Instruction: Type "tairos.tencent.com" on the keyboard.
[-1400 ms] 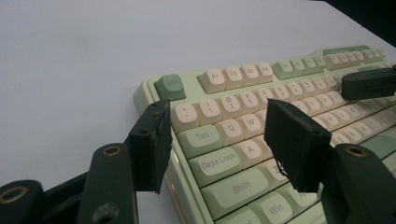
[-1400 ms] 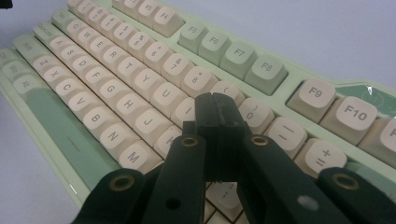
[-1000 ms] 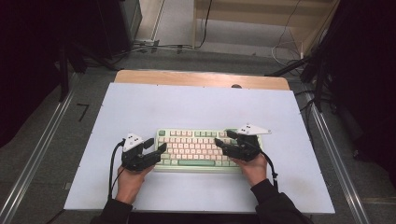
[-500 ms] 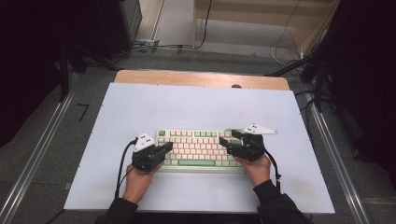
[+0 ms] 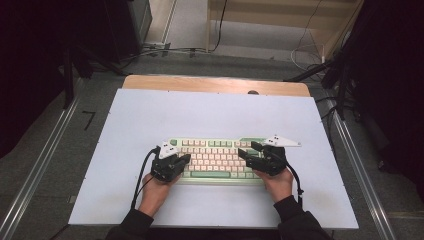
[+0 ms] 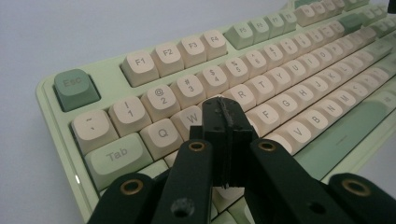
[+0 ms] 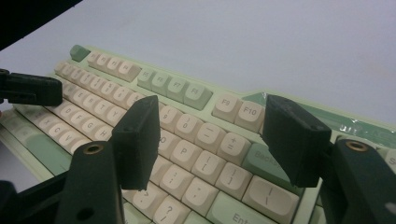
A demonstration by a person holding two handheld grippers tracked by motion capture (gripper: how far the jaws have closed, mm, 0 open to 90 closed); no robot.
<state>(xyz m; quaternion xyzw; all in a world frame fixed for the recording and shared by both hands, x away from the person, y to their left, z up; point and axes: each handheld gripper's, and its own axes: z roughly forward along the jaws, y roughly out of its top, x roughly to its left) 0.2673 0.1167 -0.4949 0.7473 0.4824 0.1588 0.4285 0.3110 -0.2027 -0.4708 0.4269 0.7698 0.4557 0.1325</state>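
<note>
One keyboard (image 5: 215, 157) lies lengthwise left-to-right across the desk (image 5: 210, 112); left hand-held gripper (image 6: 223, 116) closed empty, right hand-held gripper (image 7: 212, 135) wide open.

The high view looks down from above; both gripper views sit close over the shared keyboard (image 5: 215, 157).

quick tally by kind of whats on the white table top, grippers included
keyboard: 1
grippers: 2, the left gripper shut over the letter keys, the right gripper open over the keyboard's right end
total: 3
</note>
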